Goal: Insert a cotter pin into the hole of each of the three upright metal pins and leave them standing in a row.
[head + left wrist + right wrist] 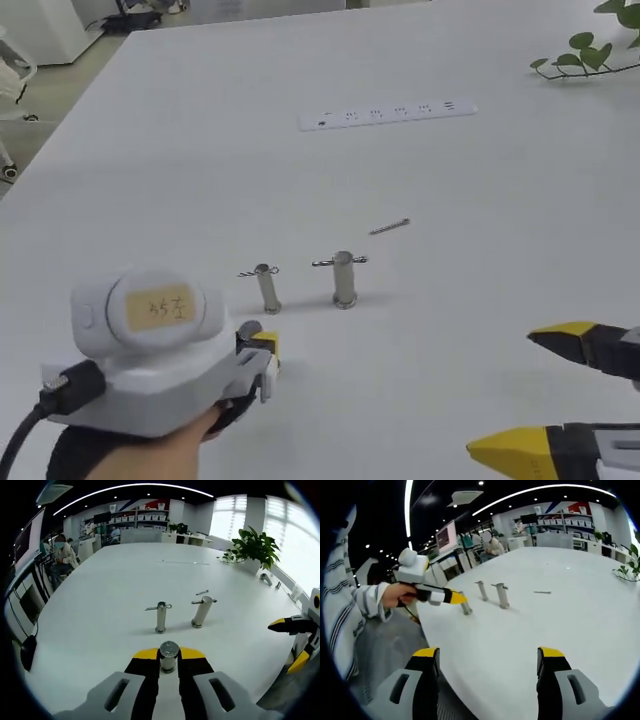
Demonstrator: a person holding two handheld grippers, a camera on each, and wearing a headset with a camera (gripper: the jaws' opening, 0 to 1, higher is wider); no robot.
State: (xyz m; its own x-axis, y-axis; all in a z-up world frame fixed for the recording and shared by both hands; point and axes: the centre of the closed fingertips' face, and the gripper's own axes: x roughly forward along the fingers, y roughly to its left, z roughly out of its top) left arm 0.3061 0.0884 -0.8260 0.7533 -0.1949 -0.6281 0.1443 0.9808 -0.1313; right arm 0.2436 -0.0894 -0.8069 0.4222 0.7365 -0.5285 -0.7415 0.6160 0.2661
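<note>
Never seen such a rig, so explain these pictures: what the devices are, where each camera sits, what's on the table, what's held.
No robot: a person holds tongs in each hand. The wide picture comes from a headset camera; the two round ones from cameras on the tongs. On the white table stand two upright metal pins, each with a cotter pin through it; a loose cotter pin lies beyond. The left tongs grip a third metal pin; the right tongs are open, empty.

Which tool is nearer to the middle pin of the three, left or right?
Left. The left tool, shut on the third pin, sits just short of the middle pin on the person's side. The right tool, open, is well off to the side.
</note>
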